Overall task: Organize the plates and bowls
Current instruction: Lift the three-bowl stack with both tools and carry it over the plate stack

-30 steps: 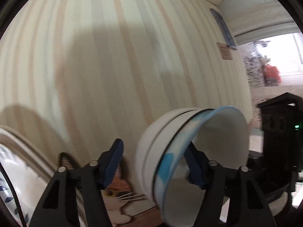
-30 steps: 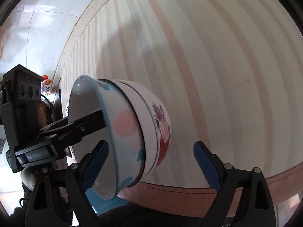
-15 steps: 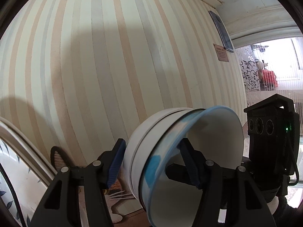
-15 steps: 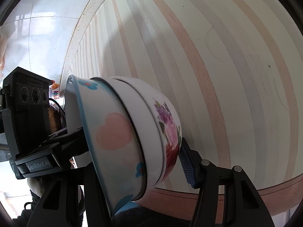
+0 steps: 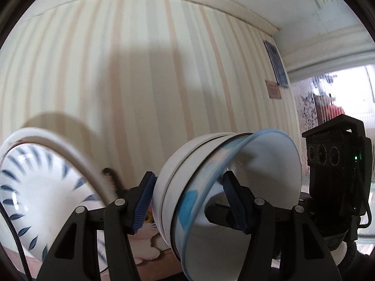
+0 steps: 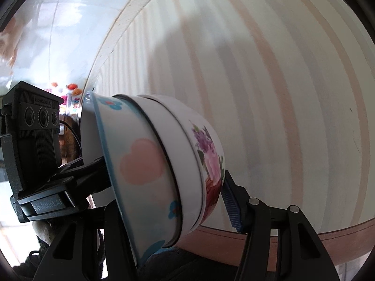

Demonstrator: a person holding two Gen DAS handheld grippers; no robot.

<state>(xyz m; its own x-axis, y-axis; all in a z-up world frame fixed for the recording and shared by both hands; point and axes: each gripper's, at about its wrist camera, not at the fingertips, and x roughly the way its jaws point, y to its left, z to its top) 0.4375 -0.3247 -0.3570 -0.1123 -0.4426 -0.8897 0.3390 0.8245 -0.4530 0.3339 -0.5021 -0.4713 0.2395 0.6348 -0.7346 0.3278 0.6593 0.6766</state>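
Between both tools, the nested bowl stack (image 5: 211, 201) hangs tilted in midair. Left hand-held gripper (image 5: 189, 201) and right hand-held gripper (image 6: 168, 201) each pinch it; a second ago the right was spread. Leaf-patterned plate (image 5: 35, 187) newly visible, left.

Glossy glazed ceramic bowls (image 6: 164, 171), glossy leaf-patterned plate (image 5: 42, 199), ribbed blue rubbery pads on matt black plastic fingers (image 5: 143, 201), matt striped wallpaper (image 5: 140, 82).

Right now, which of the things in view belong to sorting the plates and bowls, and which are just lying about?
Part of the job:
- stack of nested bowls, clamped between both grippers: left gripper, right gripper
- blue-leaf plate at the left

Just lying about:
- cat figure by the wall
- black cable
- wall notices
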